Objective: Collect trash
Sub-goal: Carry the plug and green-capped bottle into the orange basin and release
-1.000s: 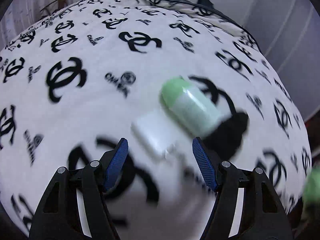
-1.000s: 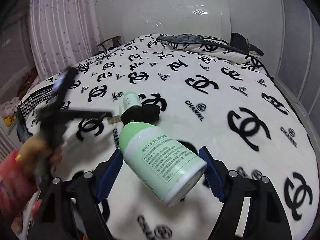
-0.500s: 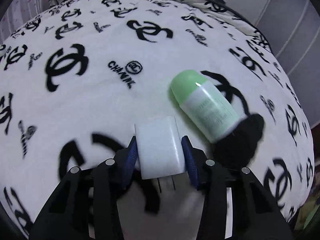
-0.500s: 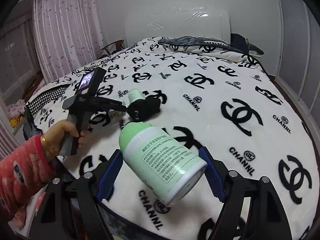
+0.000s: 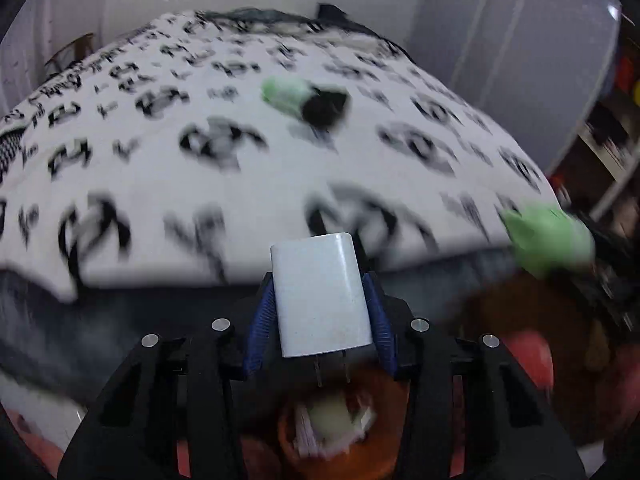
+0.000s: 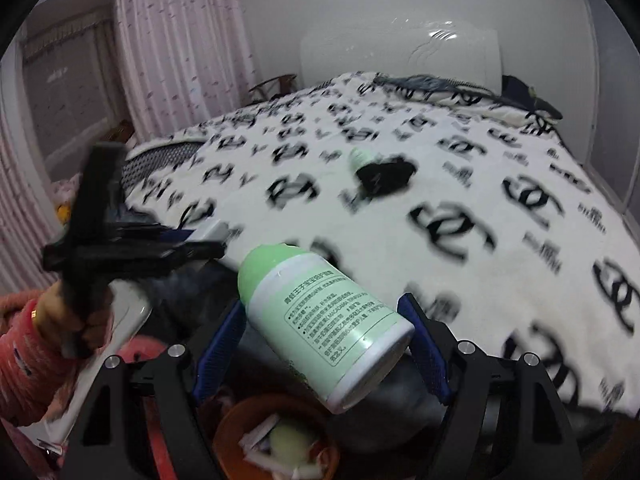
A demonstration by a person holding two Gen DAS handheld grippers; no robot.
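A white charger plug (image 5: 320,300) sits between the blue pads of my left gripper (image 5: 319,280), which is shut on it, prongs toward the camera. My right gripper (image 6: 322,304) is shut on a green bottle (image 6: 332,320) with a white label, held slantwise. Both hang off the bed's edge above an orange bin (image 6: 236,412) with scraps in it. The left wrist view also shows the bin (image 5: 288,440) below the plug and the held bottle (image 5: 548,240), blurred, at right. A second green bottle (image 6: 358,156) lies beside a black item (image 6: 386,174) on the bed.
The bed (image 6: 500,280) has a white blanket with black logos and fills most of both views. A hand (image 6: 68,312) in a red sleeve holds the left gripper at the left. Pink curtains (image 6: 180,40) hang at the far left; shelves (image 5: 608,140) stand at the right.
My left gripper shut on the white charger plug and carried it back off the bed to above the orange bin. My right gripper drew back with the green bottle too.
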